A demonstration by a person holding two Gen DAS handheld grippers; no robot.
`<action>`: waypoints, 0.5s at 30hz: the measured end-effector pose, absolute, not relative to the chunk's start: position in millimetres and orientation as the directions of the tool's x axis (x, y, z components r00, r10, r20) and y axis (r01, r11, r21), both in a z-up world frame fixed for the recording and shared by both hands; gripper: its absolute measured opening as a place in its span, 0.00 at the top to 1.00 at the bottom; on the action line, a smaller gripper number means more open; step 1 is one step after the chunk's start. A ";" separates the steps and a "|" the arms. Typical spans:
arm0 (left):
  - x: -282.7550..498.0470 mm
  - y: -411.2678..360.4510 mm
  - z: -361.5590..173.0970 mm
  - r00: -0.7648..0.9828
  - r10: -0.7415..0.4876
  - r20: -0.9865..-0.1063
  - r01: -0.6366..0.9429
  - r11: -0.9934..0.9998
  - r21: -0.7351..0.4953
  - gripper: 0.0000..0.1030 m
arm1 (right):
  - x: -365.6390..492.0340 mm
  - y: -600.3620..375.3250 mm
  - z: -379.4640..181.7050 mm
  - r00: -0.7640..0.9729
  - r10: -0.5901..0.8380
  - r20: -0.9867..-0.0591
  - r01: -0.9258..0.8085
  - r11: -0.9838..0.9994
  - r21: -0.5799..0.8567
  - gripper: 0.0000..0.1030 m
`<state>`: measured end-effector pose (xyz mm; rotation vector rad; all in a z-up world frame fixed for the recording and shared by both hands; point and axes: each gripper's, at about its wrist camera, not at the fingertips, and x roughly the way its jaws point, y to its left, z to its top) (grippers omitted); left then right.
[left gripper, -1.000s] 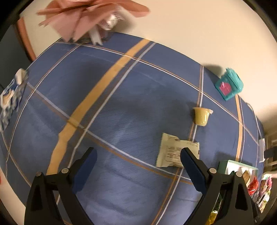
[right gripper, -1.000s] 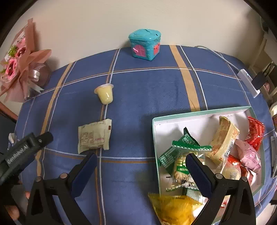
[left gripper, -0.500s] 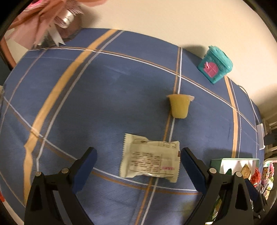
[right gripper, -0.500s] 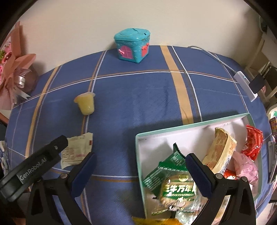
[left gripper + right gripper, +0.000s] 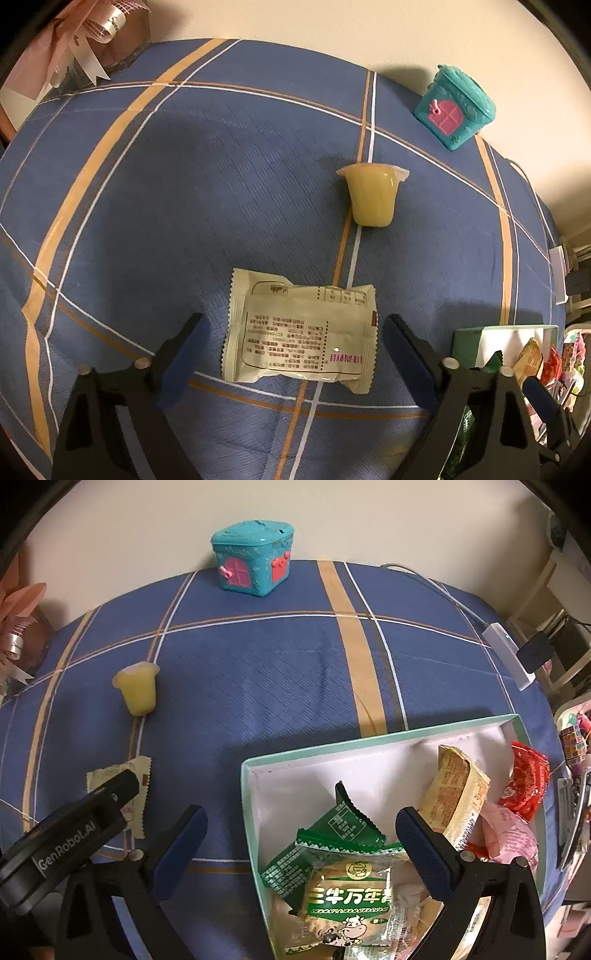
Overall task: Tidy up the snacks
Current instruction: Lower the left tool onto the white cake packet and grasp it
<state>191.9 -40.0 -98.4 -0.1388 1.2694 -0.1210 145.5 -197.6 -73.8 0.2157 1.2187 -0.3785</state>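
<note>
- My left claw (image 5: 295, 343) hangs pointing steeply down over the cream snack packet (image 5: 301, 332), and its jaws have just been closing. They stand fairly wide, with the packet lying between them but neither pad pressing on it yet, as far as I can see.
- The packet lies flat on the blue plaid worktop (image 5: 184, 184), printed back up. Its long axis runs across the gap from one pad to the other, so I would be closing on its short crimped ends.
- The left hand is plainly the nearer one. In the right wrist view the packet (image 5: 138, 775) sits well off to the left of the box, half hidden by the left claw's body.
- The yellow jelly cup (image 5: 373, 194) lies on its side just beyond the packet, apart from it, and is not boxed yet.
- The white box with the green rim (image 5: 369, 738) stands to the right of the packet, already holding several wrapped snacks.
- My right claw (image 5: 301, 843) hovers wide and empty over the box's near-left corner, above a green wrapper (image 5: 347, 827).
- A teal toy house (image 5: 454, 107) stands far behind the packet, out of the way.
- I judge the next move is to squeeze and lift the packet.
</note>
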 end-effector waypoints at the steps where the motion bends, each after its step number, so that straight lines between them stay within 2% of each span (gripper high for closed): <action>1: 192.2 -40.1 -100.1 0.288 -0.170 -0.942 0.012 0.985 -0.174 0.24 | 145.4 -197.3 -74.8 0.290 -0.169 -0.942 0.395 0.918 -0.044 0.00; 9: 190.2 -43.7 -99.9 0.299 -0.163 -0.940 0.029 0.986 -0.162 0.32 | 145.8 -197.0 -76.9 0.283 -0.183 -0.941 0.406 0.912 -0.055 0.00; 11: 190.5 -44.2 -99.5 0.303 -0.169 -0.938 0.033 0.985 -0.167 0.39 | 145.8 -196.7 -77.2 0.287 -0.181 -0.941 0.408 0.912 -0.051 0.00; 15: 193.4 -41.6 -98.5 0.314 -0.170 -0.934 0.039 0.985 -0.166 0.40 | 145.1 -193.3 -76.7 0.290 -0.187 -0.939 0.407 0.912 -0.056 0.00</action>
